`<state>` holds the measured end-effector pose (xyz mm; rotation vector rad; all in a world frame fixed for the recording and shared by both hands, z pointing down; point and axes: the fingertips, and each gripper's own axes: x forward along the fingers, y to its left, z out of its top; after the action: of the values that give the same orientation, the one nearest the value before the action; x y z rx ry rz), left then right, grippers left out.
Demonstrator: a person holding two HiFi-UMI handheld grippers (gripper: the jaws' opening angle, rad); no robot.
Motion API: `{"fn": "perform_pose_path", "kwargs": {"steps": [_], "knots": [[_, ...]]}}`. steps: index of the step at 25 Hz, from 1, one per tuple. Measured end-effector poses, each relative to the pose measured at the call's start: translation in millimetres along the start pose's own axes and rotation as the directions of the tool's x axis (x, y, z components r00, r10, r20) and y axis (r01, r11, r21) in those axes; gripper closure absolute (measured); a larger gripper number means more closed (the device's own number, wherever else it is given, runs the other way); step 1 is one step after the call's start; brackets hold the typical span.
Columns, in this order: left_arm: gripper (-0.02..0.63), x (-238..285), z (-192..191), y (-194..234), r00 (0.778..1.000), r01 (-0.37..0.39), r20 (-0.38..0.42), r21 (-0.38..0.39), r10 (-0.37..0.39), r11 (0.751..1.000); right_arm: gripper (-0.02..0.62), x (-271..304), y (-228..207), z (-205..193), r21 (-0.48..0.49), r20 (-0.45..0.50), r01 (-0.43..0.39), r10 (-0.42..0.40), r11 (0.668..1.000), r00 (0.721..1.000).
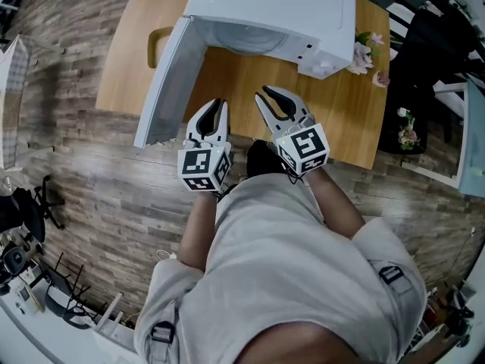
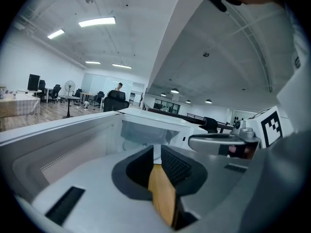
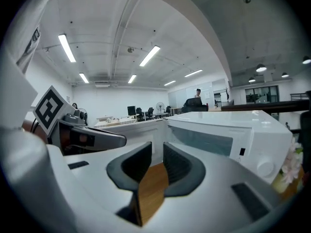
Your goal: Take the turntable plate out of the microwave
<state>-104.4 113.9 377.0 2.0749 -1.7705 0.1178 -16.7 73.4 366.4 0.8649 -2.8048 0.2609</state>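
Head view: the white microwave [image 1: 280, 6] stands on the wooden table [image 1: 227, 82] with its door [image 1: 170, 82] swung wide to the left. Inside the open cavity I see a pale rounded rim that I take for the turntable plate [image 1: 246, 42], lying on the cavity floor. My left gripper [image 1: 216, 106] and right gripper [image 1: 267, 93] sit side by side in front of the opening, both clear of it. Pink flowers [image 1: 362, 55] lie by the microwave's right corner.

Left gripper view: the fingers stand a narrow slit apart with nothing between them, only the table showing below. They point at the open cavity, whose inside is too pale to make the plate out, and the right gripper is beside them.

Right gripper view: these fingers are a little apart and empty, with the microwave's front ahead and to the right
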Motion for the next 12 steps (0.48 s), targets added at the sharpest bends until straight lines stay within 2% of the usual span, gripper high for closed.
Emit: {"fn": "perform_pose_path", "kwargs": {"steps": [5,12], "knots": [[0.545,44,-3,7,0.998,0.017,-0.065,-0.016,-0.018,1.000,0.513,18,-33,-12,0.045,-0.034,0.009,-0.007,0.999,0.999],[0.545,86,-24,14,0.989,0.020,-0.141,-0.085,-0.032,0.996,0.513,33,-69,-40,0.104,-0.087,0.025,-0.016,0.994,0.996]]}}
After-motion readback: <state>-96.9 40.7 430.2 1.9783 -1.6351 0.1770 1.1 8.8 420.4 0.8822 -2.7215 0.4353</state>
